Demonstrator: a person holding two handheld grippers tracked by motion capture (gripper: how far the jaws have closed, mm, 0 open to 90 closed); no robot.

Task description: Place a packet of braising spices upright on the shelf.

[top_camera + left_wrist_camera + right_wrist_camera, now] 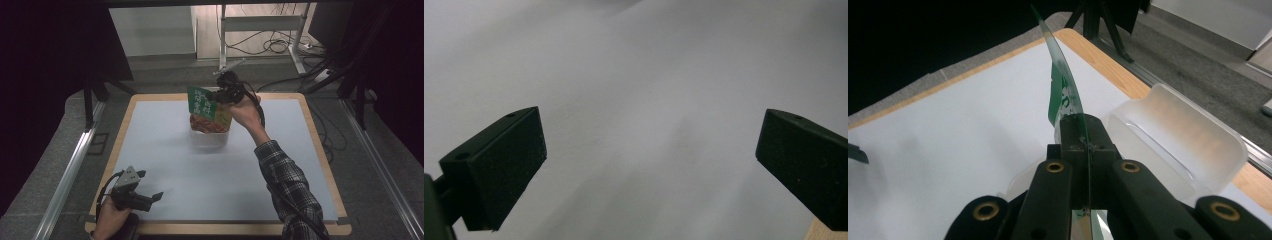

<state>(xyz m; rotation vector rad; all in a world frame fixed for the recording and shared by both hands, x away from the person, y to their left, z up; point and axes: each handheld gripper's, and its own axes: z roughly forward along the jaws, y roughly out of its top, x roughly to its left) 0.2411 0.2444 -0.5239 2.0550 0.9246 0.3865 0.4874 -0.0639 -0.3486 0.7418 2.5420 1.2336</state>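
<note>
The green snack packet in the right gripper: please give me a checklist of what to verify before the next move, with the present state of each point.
1. Right gripper is shut on the packet: ok, the jaws clamp its thin top edge in the right gripper view.
2. Packet is above the clear plastic container: ok in the high view; it hangs at the container's opening.
3. Packet bottom is inside the container: cannot tell.
4. Container stands upright on the white mat: ok.
5. Left gripper is out of the way: ok, open with nothing between the jaws, at the near left corner of the mat.
6. Cable of the right gripper is clear of the container: cannot tell.
</note>
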